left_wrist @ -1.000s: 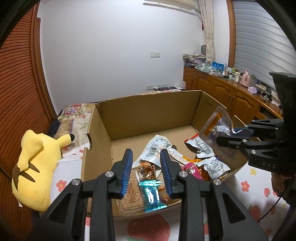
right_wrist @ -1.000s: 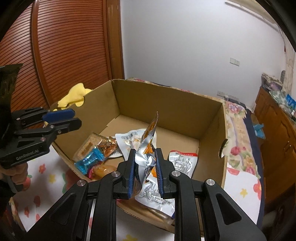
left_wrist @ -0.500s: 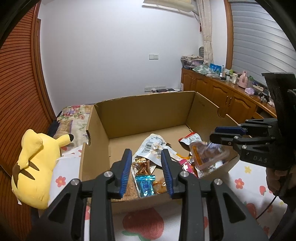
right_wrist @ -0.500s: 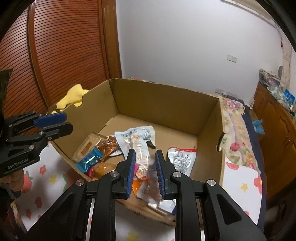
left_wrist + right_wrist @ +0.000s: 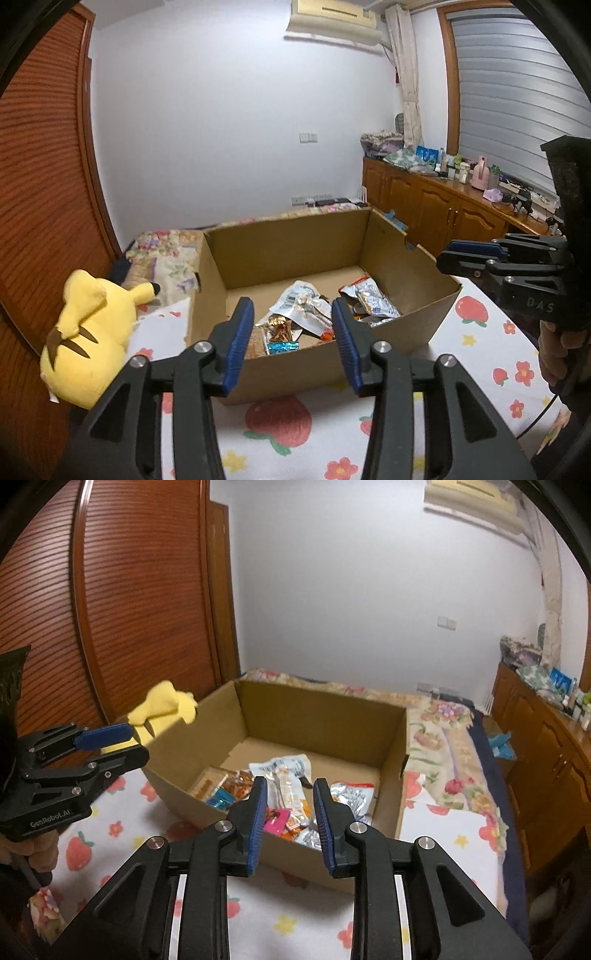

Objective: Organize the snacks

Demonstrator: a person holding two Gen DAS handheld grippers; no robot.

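An open brown cardboard box (image 5: pixel 314 243) sits on a white bedspread printed with strawberries and flowers (image 5: pixel 491 332), and the snacks lie loose on its floor, bunched toward the near wall: a white-and-clear plastic packet with a barcode (image 5: pixel 301 301), a silver foil pouch with a red top edge (image 5: pixel 367 299), a shiny orange-brown wrapped snack (image 5: pixel 279 325), a small blue foil packet (image 5: pixel 220 798) and a bright pink wrapper (image 5: pixel 276 819). The left gripper (image 5: pixel 291 339), black with blue ribbed pads, hangs just outside the box's near wall; its jaws are opening, a moderate gap between them with nothing in it. The right gripper (image 5: pixel 290 821) of the same make is held over the box's near-right corner — its jaws are also opening, the gap narrower, and nothing is caught between the pads. A yellow plush toy with a black-tipped ear (image 5: pixel 88 332) lies on the bedspread left of the box, and a wooden cabinet with a cluttered top (image 5: pixel 450 210) stands beyond the box to the right — well apart from it
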